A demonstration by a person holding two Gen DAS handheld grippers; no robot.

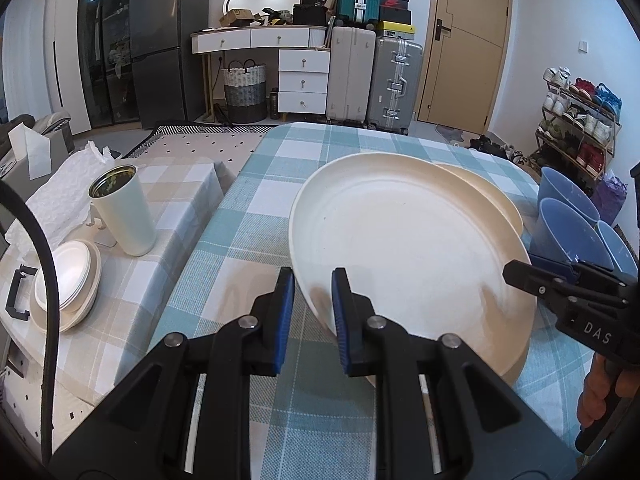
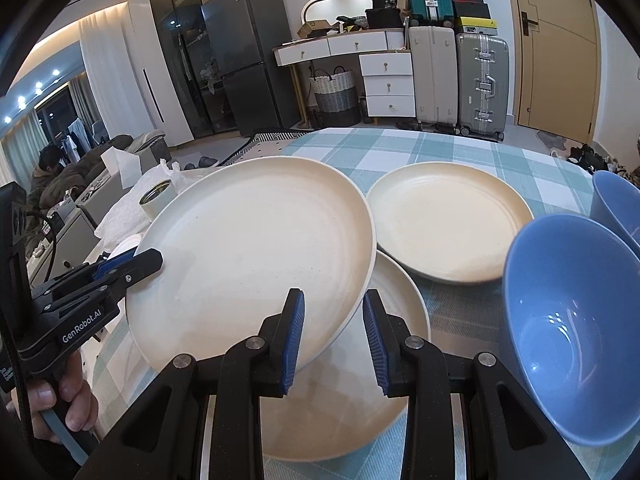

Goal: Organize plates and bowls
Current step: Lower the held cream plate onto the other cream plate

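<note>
A large cream plate (image 1: 404, 240) (image 2: 248, 248) hangs tilted above the checked table (image 1: 256, 208). My left gripper (image 1: 313, 312) holds its near-left rim, one pad on each side. It also shows in the right wrist view (image 2: 132, 264). My right gripper (image 2: 334, 332) straddles the plate's opposite rim with a gap on the right side. It also shows in the left wrist view (image 1: 520, 272). A second cream plate (image 2: 360, 380) lies flat under it. A third plate (image 2: 448, 224) lies behind. Blue bowls (image 2: 568, 328) (image 1: 568, 224) stand at the right.
A side table at the left carries a stack of small white bowls (image 1: 68, 280), a white tin cup (image 1: 120, 208) and crumpled paper (image 1: 60, 196). Suitcases (image 1: 372, 76), drawers and a shoe rack (image 1: 576, 120) stand across the room.
</note>
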